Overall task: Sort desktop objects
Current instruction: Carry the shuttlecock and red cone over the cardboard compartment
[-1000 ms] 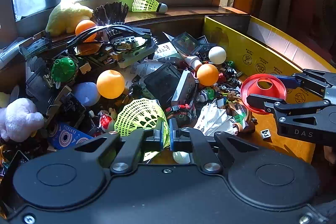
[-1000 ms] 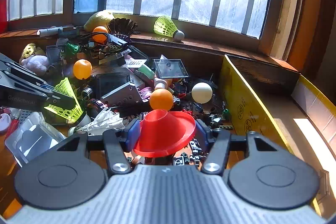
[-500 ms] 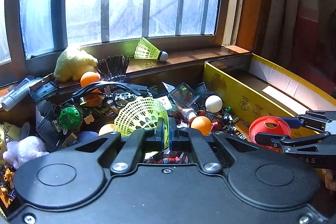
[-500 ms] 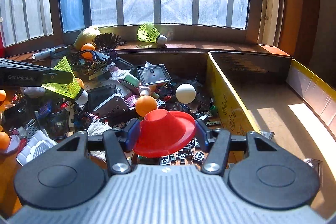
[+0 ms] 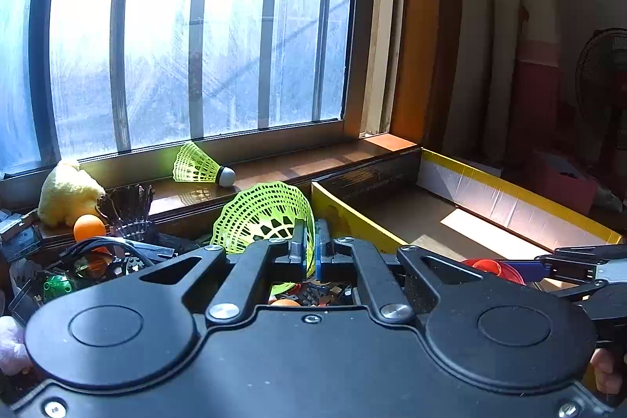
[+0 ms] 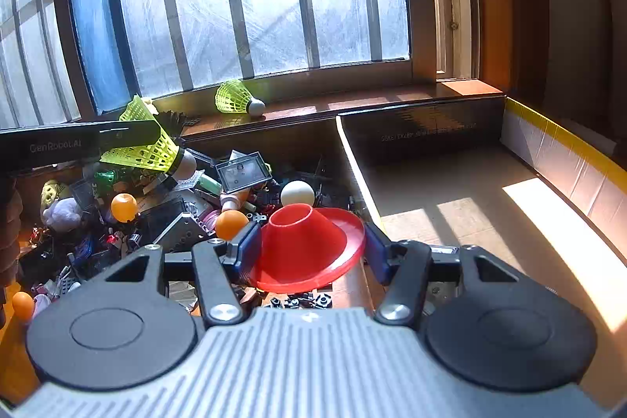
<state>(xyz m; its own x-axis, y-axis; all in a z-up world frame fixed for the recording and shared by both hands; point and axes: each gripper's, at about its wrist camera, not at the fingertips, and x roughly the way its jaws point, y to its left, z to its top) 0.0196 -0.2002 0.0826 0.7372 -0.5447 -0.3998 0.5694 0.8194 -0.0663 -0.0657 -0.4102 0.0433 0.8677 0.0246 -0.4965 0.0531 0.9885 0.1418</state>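
My left gripper is shut on the skirt of a neon-green shuttlecock, held up in the air over the heap. In the right wrist view the same shuttlecock hangs cork down from the left gripper's black finger. My right gripper is shut on a red cone-shaped dish, its blue pads pressing the rim on both sides; it sits at the yellow edge of the cardboard box. In the left wrist view the red dish shows low at the right.
A heap of toys, orange balls, a white ball and small cases fills the desk left of the box. A second green shuttlecock lies on the window sill. A yellow plush sits at the left.
Both grippers have risen and tilted up, so the window fills more of each view. The left one lifted the green shuttlecock off the heap; the right one carried the red dish toward the box.
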